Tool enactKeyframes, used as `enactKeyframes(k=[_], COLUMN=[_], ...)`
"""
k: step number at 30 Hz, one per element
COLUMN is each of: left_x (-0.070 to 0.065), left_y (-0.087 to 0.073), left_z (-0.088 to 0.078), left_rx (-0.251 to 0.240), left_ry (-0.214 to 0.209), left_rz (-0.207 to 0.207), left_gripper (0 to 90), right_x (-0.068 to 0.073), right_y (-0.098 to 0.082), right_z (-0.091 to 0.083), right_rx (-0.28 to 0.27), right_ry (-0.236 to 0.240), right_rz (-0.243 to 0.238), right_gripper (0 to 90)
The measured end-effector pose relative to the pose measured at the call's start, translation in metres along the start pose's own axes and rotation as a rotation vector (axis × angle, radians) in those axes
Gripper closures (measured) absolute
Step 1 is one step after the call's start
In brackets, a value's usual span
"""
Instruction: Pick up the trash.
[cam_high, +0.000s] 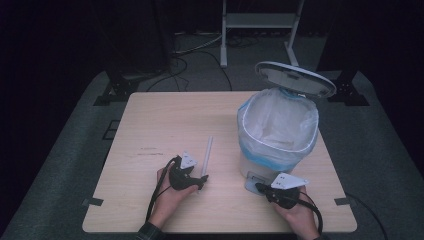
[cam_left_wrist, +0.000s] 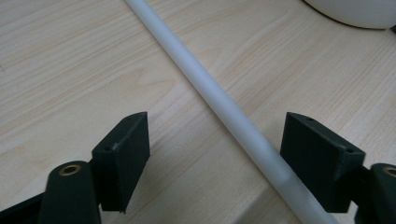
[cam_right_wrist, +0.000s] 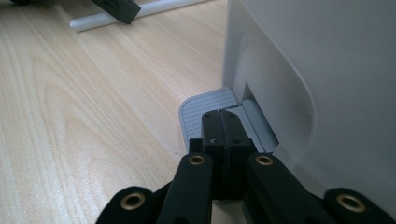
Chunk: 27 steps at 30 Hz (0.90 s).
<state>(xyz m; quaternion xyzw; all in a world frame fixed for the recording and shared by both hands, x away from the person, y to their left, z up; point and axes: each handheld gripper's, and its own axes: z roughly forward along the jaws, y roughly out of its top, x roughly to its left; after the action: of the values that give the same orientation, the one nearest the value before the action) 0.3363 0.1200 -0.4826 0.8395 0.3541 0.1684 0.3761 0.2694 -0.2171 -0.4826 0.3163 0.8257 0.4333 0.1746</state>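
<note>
My left gripper (cam_left_wrist: 215, 154) has its jaws apart, straddling the white tube (cam_left_wrist: 219, 100) near its end; the pads aren't on it yet, so no grip. The tube lies flat on the table (cam_high: 150, 125), just left of the bin (cam_high: 277, 135). My right gripper (cam_right_wrist: 219, 126) has its jaws pressed together with nothing between, tips down on the bin's foot pedal (cam_right_wrist: 205, 109). That's why the lid (cam_high: 295, 77) stands up: I'd say the bin's being kept open for the tube.
</note>
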Motion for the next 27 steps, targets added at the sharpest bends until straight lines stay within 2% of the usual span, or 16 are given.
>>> enactKeyframes(k=[4, 16, 27], left_x=[0.0008, 0.0027, 0.0042], left_y=[-0.0008, -0.0028, -0.0047], left_z=[-0.0011, -0.0045, -0.0070], left_rx=[-0.007, -0.032, -0.032], left_ry=[0.000, -0.009, 0.015], left_rz=[-0.001, 0.012, -0.015], left_gripper=[27.0, 56.1, 67.1], right_x=[-0.0002, -0.0003, -0.0003], right_y=[0.0000, 0.0000, 0.0000], right_z=[0.0000, 0.0001, 0.0000], right_rx=[0.000, -0.001, -0.001], right_ry=[0.001, 0.002, 0.002], right_rz=[0.000, 0.002, 0.002], right_gripper=[90.0, 89.9, 90.0])
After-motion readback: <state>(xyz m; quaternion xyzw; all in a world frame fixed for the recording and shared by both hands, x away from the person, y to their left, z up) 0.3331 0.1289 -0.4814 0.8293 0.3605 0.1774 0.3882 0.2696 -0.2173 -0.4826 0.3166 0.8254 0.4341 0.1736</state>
